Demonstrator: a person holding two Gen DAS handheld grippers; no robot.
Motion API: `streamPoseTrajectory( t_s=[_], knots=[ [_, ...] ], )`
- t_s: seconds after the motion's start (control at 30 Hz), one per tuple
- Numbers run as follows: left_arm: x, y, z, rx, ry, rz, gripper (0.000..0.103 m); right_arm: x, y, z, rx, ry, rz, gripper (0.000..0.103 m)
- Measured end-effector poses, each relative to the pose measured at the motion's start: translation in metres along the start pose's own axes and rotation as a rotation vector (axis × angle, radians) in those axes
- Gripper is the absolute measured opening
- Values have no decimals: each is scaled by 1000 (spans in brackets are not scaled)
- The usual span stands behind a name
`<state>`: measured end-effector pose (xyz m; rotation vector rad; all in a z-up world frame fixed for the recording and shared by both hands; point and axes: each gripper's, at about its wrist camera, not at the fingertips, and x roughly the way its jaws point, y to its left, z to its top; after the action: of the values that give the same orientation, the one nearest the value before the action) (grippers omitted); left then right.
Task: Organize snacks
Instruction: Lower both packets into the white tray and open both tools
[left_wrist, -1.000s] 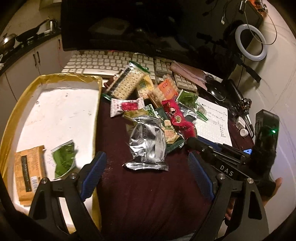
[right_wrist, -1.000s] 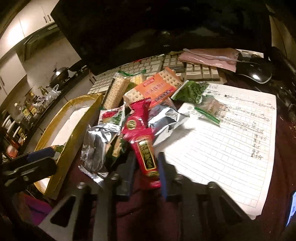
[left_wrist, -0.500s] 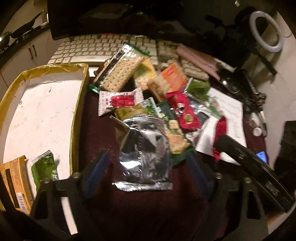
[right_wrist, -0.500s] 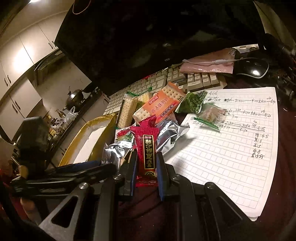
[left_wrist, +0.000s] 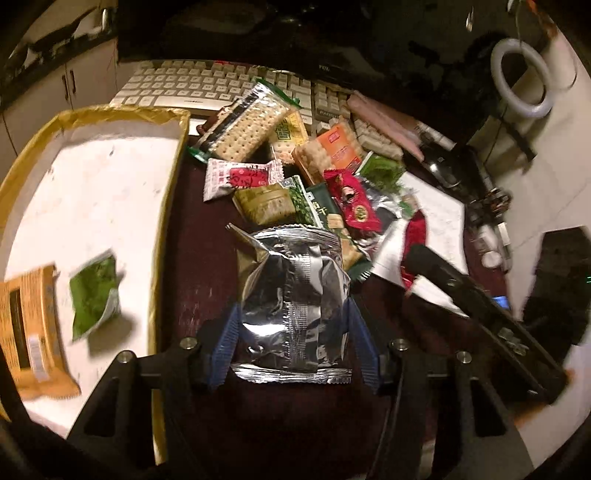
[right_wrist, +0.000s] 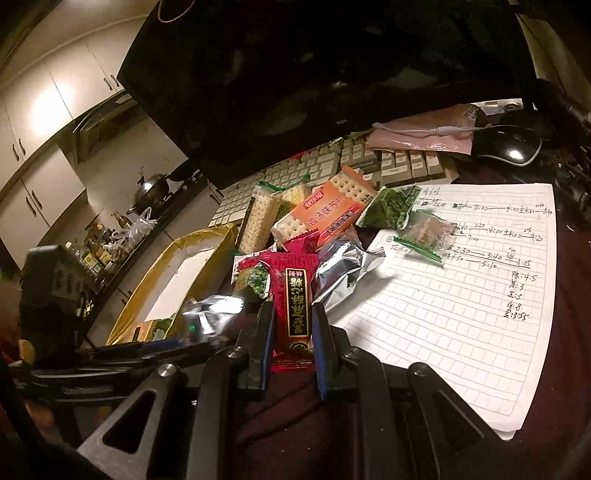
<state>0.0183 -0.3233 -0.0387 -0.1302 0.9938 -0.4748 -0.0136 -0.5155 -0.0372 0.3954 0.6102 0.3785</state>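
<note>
A crumpled silver foil packet (left_wrist: 295, 302) lies on the dark red cloth at the near end of a snack pile. My left gripper (left_wrist: 295, 336) straddles it with jaws closing, the blue pads (left_wrist: 227, 332) touching its two sides. My right gripper (right_wrist: 291, 306) is shut on a red bar packet (right_wrist: 293, 314) with gold lettering, held upright above the pile. In the left wrist view that gripper shows as a black finger (left_wrist: 480, 306) at the right. To the left, a gold-rimmed white tray (left_wrist: 92, 177) holds an orange packet (left_wrist: 26, 332) and a green packet (left_wrist: 92, 295).
The pile holds a long cracker pack (left_wrist: 247, 122), an orange cracker pack (left_wrist: 332, 147), a white-and-red packet (left_wrist: 240, 177) and several green ones. Behind are a white keyboard (left_wrist: 207, 81) and a dark monitor (right_wrist: 314, 74). A gridded paper sheet (right_wrist: 461, 295) and a mouse (right_wrist: 509, 144) lie right.
My left gripper has dropped over the silver packet and its jaws have narrowed from wide apart to its sides. My right gripper has lifted the red bar packet up out of the pile.
</note>
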Motion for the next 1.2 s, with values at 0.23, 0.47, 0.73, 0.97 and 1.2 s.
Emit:
streamPoseTrajectory(
  t_s=[0.23, 0.47, 0.73, 0.97, 1.2],
  knots=[
    [-63, 38, 4, -103, -98, -98, 58, -3, 31, 5, -53, 6, 75, 18],
    [-90, 116, 33, -213, -205, 68, 58, 63, 118, 24, -132, 161, 242, 18],
    [-46, 180, 47, -288, -116, 199, 58, 155, 161, 29, -150, 278, 184, 18],
    [-43, 174, 44, -266, -119, 251, 64, 163, 156, 24, -143, 286, 187, 23],
    [-65, 169, 40, -286, -205, 264, 78, 134, 158, 30, -148, 191, 214, 43]
  ],
)
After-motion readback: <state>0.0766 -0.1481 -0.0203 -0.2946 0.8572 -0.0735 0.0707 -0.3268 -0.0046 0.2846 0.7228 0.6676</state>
